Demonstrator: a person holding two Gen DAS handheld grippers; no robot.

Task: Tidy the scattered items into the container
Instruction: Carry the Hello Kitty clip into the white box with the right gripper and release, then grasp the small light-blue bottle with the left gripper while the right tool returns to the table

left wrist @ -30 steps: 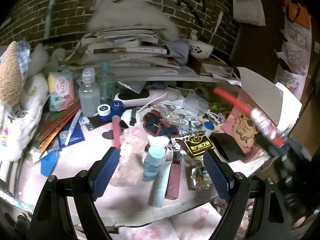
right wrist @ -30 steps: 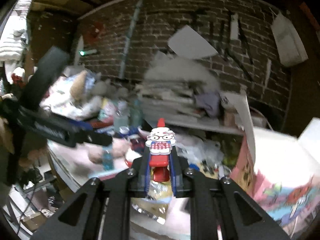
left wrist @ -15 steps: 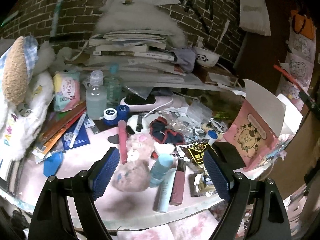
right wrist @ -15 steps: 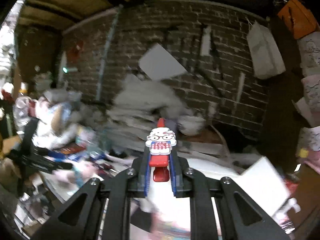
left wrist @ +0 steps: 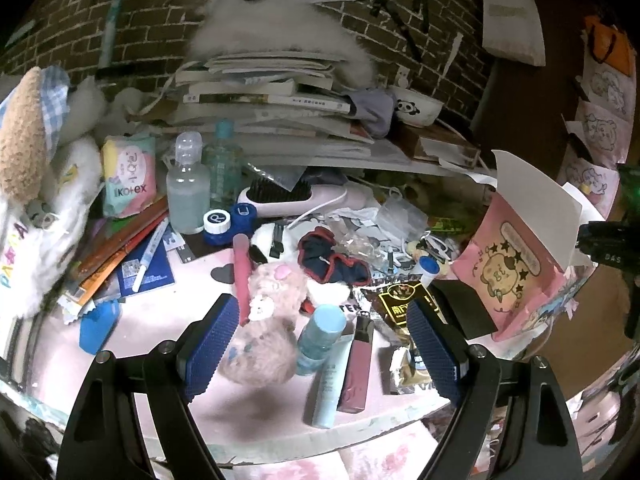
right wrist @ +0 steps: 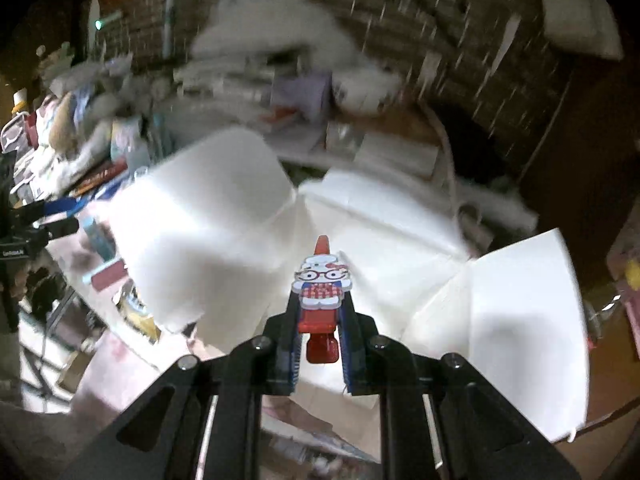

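Tidying barely begun: one clip is heading for the box.

The right hand-held gripper [right wrist: 319,334] is pinching a red cartoon-cat hair clip [right wrist: 321,288] between closed jaws, holding it over the open white flaps of the pink cardboard box [left wrist: 516,264]; the clip is not yet released. The left hand-held gripper [left wrist: 320,344] is hanging wide open and empty over the counter [left wrist: 160,320], to the left of the box. Nearly everything is lying outside the box: a pink plush toy [left wrist: 264,320], a light-blue tube [left wrist: 320,340], a mauve lip-gloss tube [left wrist: 356,364], a dark snack sachet [left wrist: 400,304], a navy scrunchie [left wrist: 332,260]. What the box already contains is hidden.
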